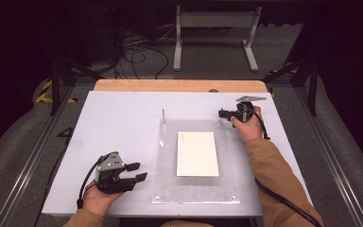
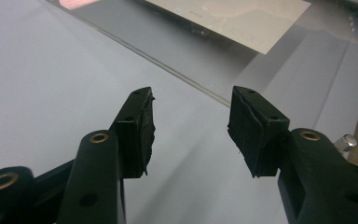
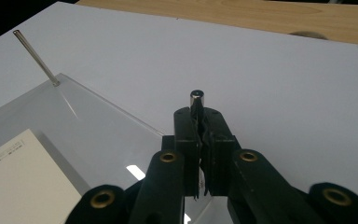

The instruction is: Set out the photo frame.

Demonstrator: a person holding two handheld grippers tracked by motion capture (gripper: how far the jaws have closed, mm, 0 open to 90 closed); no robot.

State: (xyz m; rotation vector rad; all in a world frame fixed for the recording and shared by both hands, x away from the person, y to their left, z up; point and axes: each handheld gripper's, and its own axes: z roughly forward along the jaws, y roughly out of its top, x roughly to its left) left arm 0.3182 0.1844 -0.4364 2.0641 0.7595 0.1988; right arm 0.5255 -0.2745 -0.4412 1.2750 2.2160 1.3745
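Now, starting at your left: your left gripper (image 1: pixel 139 172) rests low on the white table (image 1: pixel 118 123), near its front edge, with your hand wrapped around the body from below. Its two black jaws stand apart with nothing between them, pointing toward the clear acrylic plate (image 1: pixel 168 179) that lies just beside them. In the left gripper view the rubber pads (image 2: pixel 142 128) face each other across bare table, and the plate's near edge runs diagonally just beyond the tips.

Moving toward the middle, the clear acrylic plate lies flat on the table, with small screws at its front corners. A cream rectangular sheet of paper (image 1: pixel 197 153) lies on it, set toward its right half. At the plate's far left corner a thin metal pin (image 1: pixel 163 115) stands upright; in the right gripper view it shows as a slim rod (image 3: pixel 35 57) rising from that corner.

Further right, at the plate's far right corner, your right gripper (image 1: pixel 221 113) points leftward, your hand behind it and your tan sleeve (image 1: pixel 274 175) trailing back to the table's front. Its jaws are clenched on a second metal pin (image 3: pixel 198 100), whose round silver top pokes out just past the fingertips. Whether that pin's foot sits in the plate cannot be told.
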